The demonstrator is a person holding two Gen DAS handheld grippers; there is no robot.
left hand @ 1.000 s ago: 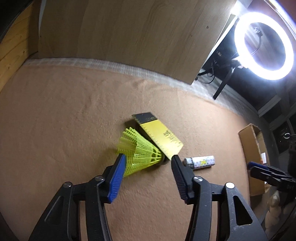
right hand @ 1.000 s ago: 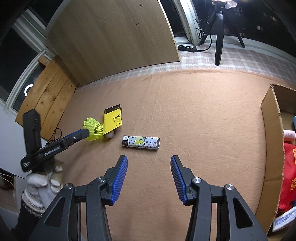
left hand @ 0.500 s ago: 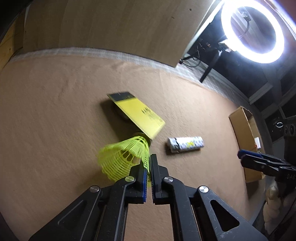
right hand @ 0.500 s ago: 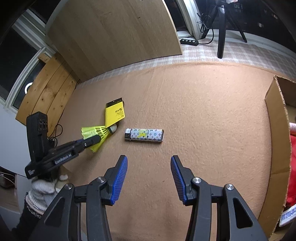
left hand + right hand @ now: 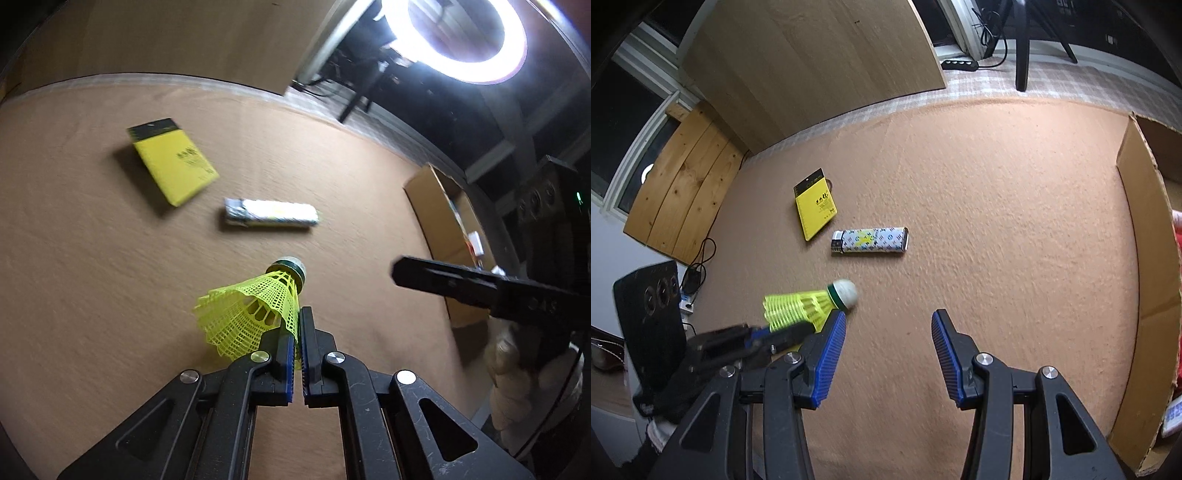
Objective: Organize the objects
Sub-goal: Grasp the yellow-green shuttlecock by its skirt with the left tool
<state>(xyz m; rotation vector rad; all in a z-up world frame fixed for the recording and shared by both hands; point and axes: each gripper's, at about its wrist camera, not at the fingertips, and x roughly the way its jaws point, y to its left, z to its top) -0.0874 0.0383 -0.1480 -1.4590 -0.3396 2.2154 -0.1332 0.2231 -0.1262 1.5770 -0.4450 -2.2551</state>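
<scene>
The left gripper (image 5: pixel 297 321) has its jaws clamped on the yellow shuttlecock (image 5: pixel 251 314). The right gripper (image 5: pixel 888 328) has its jaws apart, holding nothing. Next, I think, the shuttlecock goes into the cardboard box (image 5: pixel 1145 229) on the right.

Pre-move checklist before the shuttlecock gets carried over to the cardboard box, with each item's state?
1. Left gripper jaws clamped on the shuttlecock skirt: ok.
2. Shuttlecock off the brown mat: cannot tell.
3. Right gripper jaws open with nothing between them: ok.
4. Lighter and yellow card lie apart from the shuttlecock: ok.
5. Cardboard box open side faces up: ok.
6. Free room inside the box: cannot tell, mostly out of frame.
</scene>
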